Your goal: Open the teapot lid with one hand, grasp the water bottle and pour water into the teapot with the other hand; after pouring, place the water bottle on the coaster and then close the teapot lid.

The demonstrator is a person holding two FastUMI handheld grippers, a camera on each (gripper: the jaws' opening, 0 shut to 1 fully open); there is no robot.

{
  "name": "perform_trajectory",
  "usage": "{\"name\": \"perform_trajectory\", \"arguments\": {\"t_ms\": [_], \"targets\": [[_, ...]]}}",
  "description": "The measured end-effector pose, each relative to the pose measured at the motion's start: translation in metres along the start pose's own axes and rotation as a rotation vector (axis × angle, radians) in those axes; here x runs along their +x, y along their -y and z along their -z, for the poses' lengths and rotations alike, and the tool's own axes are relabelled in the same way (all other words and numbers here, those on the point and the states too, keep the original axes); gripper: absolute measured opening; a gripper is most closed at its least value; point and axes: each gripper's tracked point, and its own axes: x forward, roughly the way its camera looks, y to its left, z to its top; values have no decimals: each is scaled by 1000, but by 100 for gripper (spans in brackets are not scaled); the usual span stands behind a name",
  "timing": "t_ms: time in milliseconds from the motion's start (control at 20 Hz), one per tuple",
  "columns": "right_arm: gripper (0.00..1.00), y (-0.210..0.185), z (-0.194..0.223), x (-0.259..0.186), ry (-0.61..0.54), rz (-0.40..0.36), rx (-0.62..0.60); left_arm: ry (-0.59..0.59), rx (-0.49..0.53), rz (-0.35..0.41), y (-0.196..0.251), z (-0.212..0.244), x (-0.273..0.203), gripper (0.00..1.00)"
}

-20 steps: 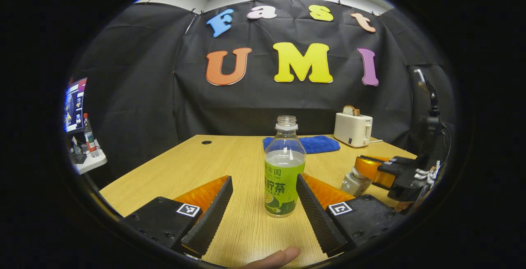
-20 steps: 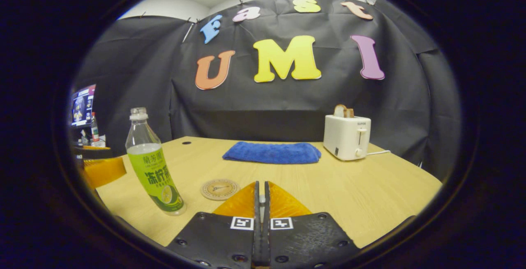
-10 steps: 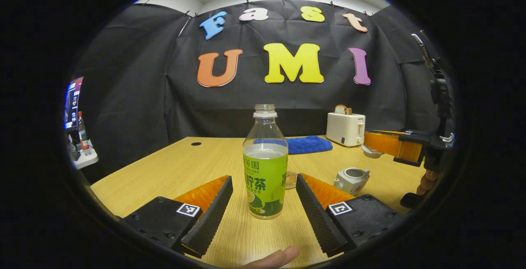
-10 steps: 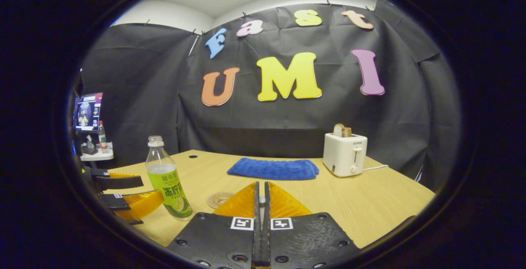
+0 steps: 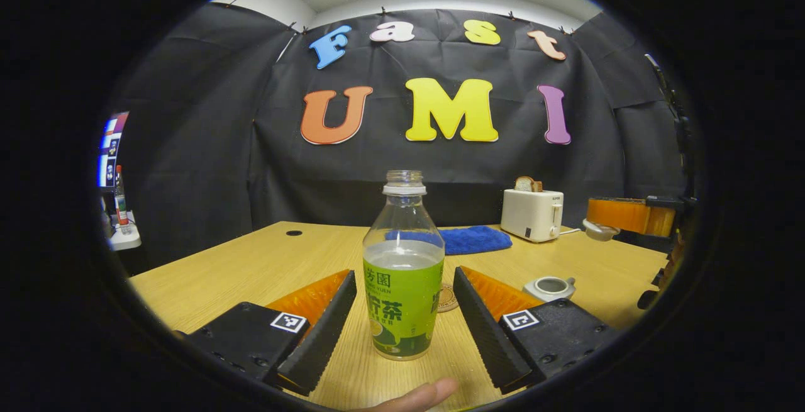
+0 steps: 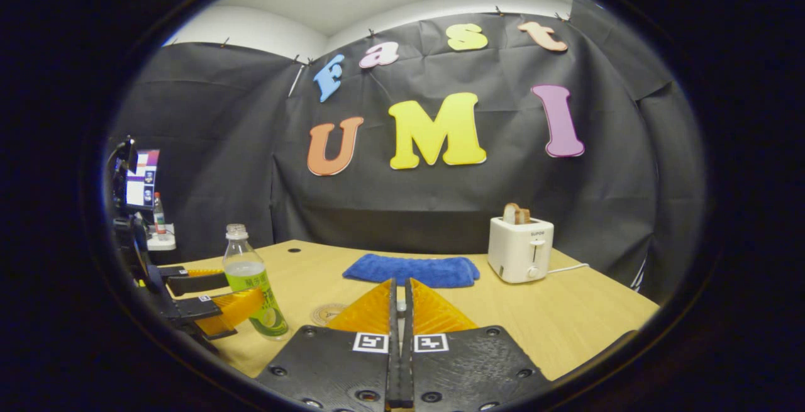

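Now your left gripper (image 5: 402, 330) stands wide open with the bottle (image 5: 403, 273) upright between its fingers, a gap on each side, so nothing is gripped yet. Close evenly on the labelled middle of the bottle, below the water line, and squeeze gently: the neck has no cap, and a hard pinch on thin plastic could likely push water out. Your right gripper (image 6: 400, 311) is closed tight, and something small sits pinched between its fingers; seen from the left gripper, a pale lid (image 5: 599, 229) hangs at its tip, lifted clear of the teapot (image 5: 551, 287), which sits open to the right of the bottle. The coaster (image 5: 447, 297) lies just behind the bottle. Everything rests on a wooden table (image 5: 251, 267), with a blue towel (image 5: 465, 239) and a white toaster (image 5: 532, 214) behind the bottle, near the black cloth wall.
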Motion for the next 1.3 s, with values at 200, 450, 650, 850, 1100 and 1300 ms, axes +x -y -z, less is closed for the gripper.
{"name": "perform_trajectory", "arguments": {"t_ms": [200, 450, 650, 850, 1100, 1300], "targets": [[0, 16, 10, 4, -35, 20, 11, -5, -32, -4, -3, -2, 16, 97], [0, 27, 17, 0, -62, 49, 21, 33, -53, 11, -5, -11, 18, 97], [0, 30, 12, -9, -55, 67, 23, 12, -47, 27, -5, -12, 14, 81], [0, 29, 8, -22, -44, 74, 17, -10, -66, 5, -14, -20, 1, 78], [0, 25, 9, -39, -49, 64, 15, 34, -48, -63, -38, -45, -21, 78], [0, 28, 14, -47, -66, 76, 4, 13, -5, -83, -44, -53, -33, 78]]}}
